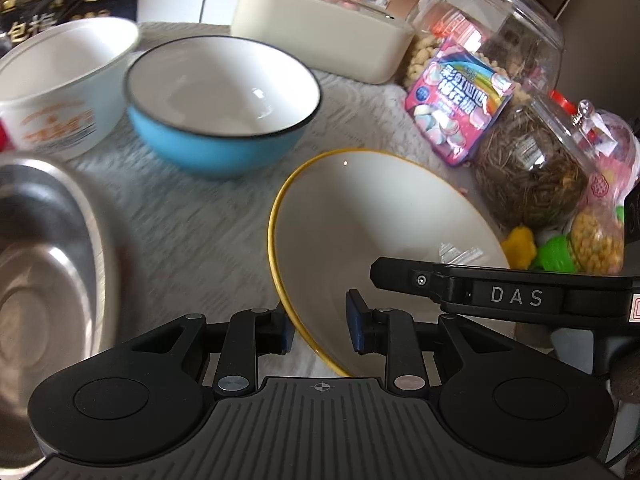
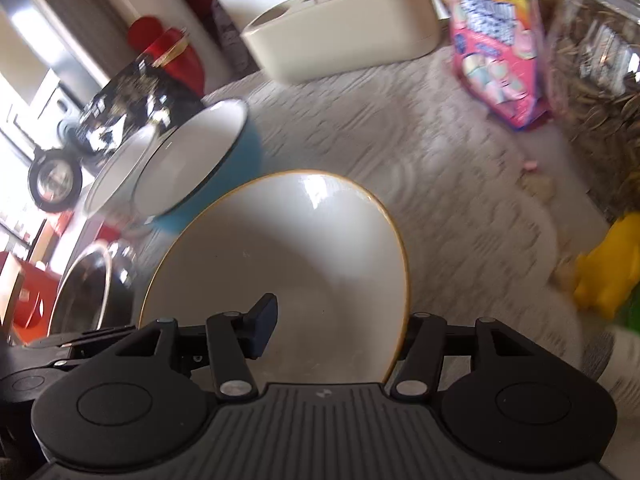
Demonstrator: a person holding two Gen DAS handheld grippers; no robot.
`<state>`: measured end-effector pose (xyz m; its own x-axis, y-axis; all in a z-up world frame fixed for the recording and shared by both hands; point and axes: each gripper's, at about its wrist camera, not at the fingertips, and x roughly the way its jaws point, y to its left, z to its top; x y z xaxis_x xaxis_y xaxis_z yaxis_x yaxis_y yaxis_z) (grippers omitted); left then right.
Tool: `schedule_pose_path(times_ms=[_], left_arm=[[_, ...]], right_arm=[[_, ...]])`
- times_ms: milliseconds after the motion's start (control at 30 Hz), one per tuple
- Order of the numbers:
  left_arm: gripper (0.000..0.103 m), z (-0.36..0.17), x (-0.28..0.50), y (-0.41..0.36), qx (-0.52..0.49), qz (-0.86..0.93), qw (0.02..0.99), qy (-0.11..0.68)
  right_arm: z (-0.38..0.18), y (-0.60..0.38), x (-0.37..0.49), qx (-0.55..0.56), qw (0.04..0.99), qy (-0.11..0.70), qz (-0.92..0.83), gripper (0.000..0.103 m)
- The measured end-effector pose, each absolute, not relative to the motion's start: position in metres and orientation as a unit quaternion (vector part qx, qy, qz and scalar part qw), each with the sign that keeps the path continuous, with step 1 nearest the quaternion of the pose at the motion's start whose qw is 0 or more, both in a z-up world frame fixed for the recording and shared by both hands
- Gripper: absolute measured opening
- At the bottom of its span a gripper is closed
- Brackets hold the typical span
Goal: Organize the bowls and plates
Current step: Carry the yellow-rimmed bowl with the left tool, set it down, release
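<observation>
A white bowl with a yellow rim (image 1: pixel 372 232) is tilted between both grippers; it also shows in the right wrist view (image 2: pixel 280 248). My left gripper (image 1: pixel 320 320) straddles its near rim, one pad outside, one inside, with a gap showing. My right gripper (image 2: pixel 336 328) straddles the opposite rim; its right finger is hidden behind the bowl. A blue bowl with a white inside (image 1: pixel 224 104) stands behind, also seen in the right wrist view (image 2: pixel 200 160). A white bowl with orange print (image 1: pixel 60 80) stands at the far left. A steel bowl (image 1: pixel 44 264) is at the near left.
A cream box (image 1: pixel 320 36) stands at the back. Clear jars of snacks (image 1: pixel 520 152), a pink candy bag (image 1: pixel 460 100) and yellow and green toys (image 1: pixel 536 248) crowd the right side. A white textured cloth (image 1: pixel 200 208) covers the table.
</observation>
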<state>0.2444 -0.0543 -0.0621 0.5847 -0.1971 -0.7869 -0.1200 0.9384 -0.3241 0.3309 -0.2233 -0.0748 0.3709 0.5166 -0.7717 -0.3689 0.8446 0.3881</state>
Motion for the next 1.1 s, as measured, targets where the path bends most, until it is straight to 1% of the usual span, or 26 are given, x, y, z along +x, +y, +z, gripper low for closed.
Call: schedule_pose_path(times_ms=[467,1100], left_arm=[[0.029,-0.062,0.231,-0.042,-0.171,-0.022,0.874,0.454],[0.029,-0.06,0.23,-0.037,-0.17,-0.031,0.88,0.443]], right_arm=[[-0.075,-0.201,0.309,0.049,0.826,0.491,0.272,0.059],[-0.073,-0.2,0.31,0.058,0.828,0.488,0.269,0.06]])
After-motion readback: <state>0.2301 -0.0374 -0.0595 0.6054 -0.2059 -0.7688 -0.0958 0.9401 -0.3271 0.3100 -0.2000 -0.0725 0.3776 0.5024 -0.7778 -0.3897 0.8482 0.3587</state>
